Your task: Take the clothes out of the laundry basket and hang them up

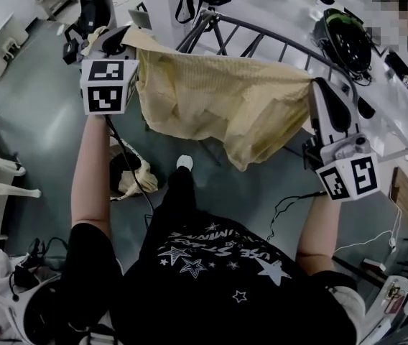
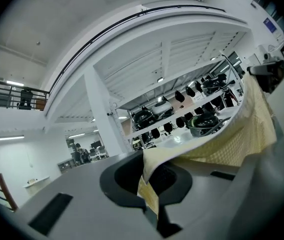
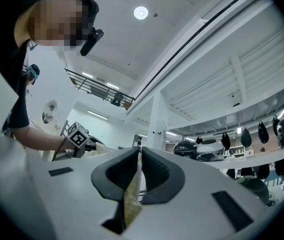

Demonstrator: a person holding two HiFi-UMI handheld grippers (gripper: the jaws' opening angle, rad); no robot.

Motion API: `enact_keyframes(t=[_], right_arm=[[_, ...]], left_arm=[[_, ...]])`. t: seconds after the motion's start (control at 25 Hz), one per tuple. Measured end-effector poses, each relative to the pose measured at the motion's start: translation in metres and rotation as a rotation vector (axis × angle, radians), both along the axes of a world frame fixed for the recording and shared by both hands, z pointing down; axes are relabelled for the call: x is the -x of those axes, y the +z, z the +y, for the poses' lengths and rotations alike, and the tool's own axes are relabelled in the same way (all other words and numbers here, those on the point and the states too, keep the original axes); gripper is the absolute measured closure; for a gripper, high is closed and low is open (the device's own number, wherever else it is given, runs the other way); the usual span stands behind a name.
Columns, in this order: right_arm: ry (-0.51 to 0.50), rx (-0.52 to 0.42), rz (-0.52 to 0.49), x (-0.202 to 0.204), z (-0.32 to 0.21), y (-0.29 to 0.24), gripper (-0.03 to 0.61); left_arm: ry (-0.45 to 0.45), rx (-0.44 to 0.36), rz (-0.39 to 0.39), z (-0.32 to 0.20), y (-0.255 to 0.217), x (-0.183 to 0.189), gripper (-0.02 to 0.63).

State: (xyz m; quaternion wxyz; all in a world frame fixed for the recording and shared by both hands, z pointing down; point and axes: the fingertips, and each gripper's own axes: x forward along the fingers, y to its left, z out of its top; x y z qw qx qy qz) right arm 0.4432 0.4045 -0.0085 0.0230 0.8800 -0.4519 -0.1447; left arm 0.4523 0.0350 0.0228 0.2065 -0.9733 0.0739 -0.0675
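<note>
Grey floor (image 1: 46,121), cloth (image 1: 218,99) in left tongs (image 2: 149,189), right tongs (image 3: 137,176), shirt lettering (image 1: 211,254) unreadable

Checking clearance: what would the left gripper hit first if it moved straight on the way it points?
Beyond the yellow cloth in the left gripper, probably nothing near; only a distant white pillar, depth unclear.

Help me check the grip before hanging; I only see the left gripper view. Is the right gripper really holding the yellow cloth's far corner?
Observer: Yes, the right gripper view shows the right gripper with its fingers shut on an edge of the yellow cloth.
Operator: Where do I hang it?
Observer: In the head view the grey rack stands just beyond the cloth, which sags between the left gripper and the right.
Operator: More laundry below?
Observer: A pale bundle lies on the floor; I cannot tell what it is.
</note>
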Motion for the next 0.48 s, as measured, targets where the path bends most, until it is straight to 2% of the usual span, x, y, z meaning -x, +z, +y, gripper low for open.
enact_keyframes(t=[0.2,0.32,0.48], right_arm=[[0.075,0.006,0.002,-0.055,-0.014,0.005,0.552],[0.131,0.016,-0.009,-0.101,-0.028,0.010,0.551],[0.192,0.039,-0.034,-0.162,-0.046,0.015,0.552]], left_arm=[[0.060,0.004,-0.006,-0.014,0.010,-0.075,0.594],[0.098,0.000,-0.030,-0.027,0.020,-0.132,0.595],[0.155,0.036,-0.042,-0.040,0.028,-0.203,0.594]])
